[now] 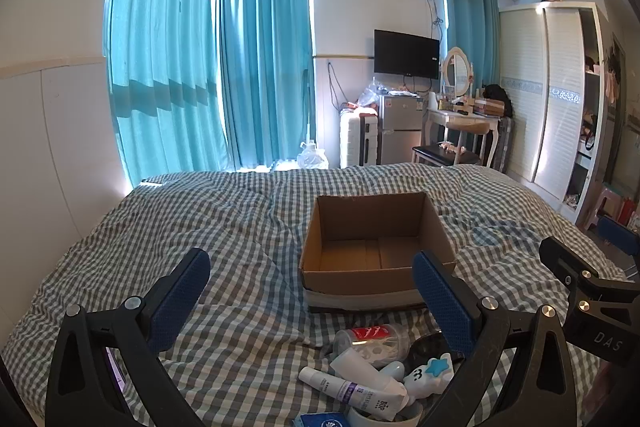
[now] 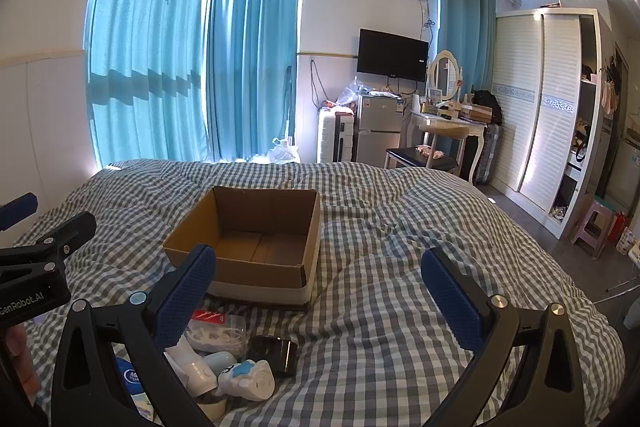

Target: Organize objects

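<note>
An open, empty cardboard box sits on the checked bedspread; it also shows in the right wrist view. A pile of small items lies in front of it: a clear tub with a red label, white tubes, a white toy with a blue star, a roll of dark tape. My left gripper is open and empty above the pile. My right gripper is open and empty, to the right of the pile.
Beyond the bed stand a white suitcase, a small fridge, a vanity table with mirror and a stool. A white wardrobe is at the right. Blue curtains cover the window.
</note>
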A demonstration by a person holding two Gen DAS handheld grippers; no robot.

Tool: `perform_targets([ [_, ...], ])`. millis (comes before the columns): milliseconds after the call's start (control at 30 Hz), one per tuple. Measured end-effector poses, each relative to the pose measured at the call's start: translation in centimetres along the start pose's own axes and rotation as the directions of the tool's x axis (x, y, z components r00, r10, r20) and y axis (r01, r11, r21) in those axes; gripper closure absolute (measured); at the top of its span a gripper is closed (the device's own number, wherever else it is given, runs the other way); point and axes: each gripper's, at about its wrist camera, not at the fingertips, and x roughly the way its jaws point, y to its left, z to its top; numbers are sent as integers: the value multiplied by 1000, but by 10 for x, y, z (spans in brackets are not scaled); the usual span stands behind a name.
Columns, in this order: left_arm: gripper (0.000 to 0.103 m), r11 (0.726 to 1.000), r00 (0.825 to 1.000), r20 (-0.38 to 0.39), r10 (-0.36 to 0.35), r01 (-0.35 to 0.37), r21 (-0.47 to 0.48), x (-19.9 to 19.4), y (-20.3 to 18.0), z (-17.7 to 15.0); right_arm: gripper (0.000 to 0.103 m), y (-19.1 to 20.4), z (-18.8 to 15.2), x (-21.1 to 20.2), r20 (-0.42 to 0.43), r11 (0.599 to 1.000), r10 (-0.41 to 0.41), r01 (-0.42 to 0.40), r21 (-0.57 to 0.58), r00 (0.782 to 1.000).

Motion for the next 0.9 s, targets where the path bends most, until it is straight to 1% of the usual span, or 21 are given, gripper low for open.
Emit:
perform_targets([
  [33,0,1000,1000,-1,-1,1,0,0,0,0,0,0,1,0,0,1000,-1,1,-1,1000],
  [67,0,1000,1000,-1,-29,29,11,0,0,1,0,0,0,0,0,1000,-1,1,0,1000],
  [100,0,999,999,0,-39,39,15,0,0,0,0,0,0,0,0,1000,-2,2,1,1000],
  [900,0,999,999,1,-45,45,27,0,-3,-6,0,1,-2,1,0,1000,-15,15,-1,1000],
])
